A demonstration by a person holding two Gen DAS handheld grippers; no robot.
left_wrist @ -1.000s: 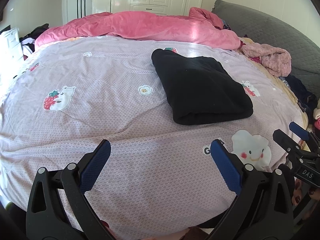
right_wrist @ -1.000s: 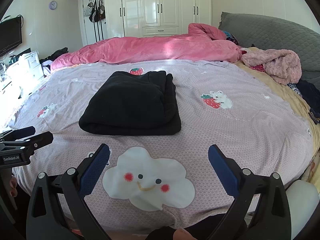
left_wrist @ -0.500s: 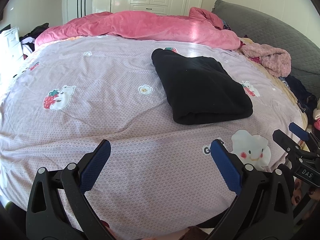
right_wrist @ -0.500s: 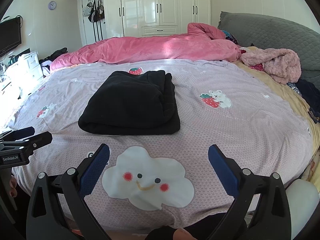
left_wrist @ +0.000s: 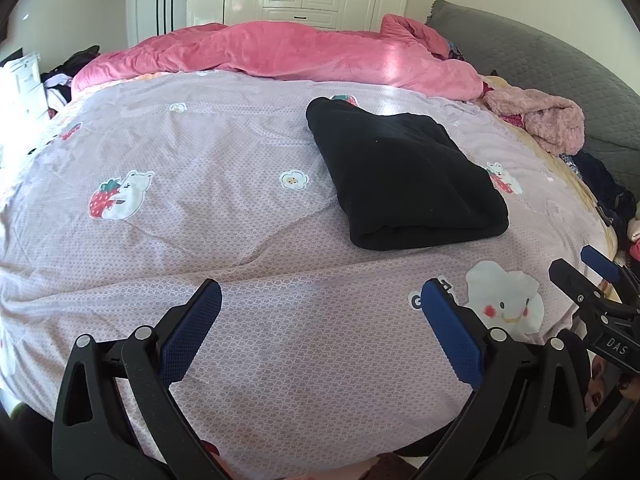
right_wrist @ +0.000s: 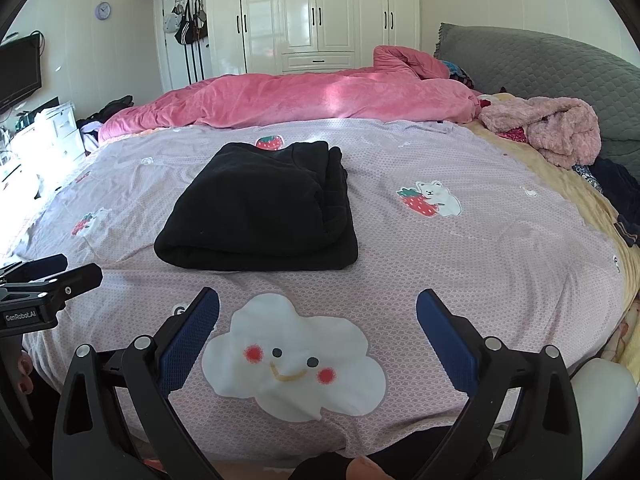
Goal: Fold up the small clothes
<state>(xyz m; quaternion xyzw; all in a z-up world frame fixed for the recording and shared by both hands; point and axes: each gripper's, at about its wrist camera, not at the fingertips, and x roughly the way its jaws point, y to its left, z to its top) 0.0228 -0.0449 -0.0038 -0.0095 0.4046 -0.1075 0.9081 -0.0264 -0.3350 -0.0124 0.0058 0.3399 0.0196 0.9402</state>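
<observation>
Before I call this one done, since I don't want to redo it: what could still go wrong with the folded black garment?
1. The black garment lies folded on the soft bedspread; its layered right edge looks loose, so a nudge might open it.
2. The pink fluffy garment near the grey headboard is bunched beside other clothes, so lifting it may drag them along.
3. The left gripper and right gripper, jaws open, hover low and could snag the bedspread.

black garment (right_wrist: pixel 260 208) sits marginally lower in right view
</observation>
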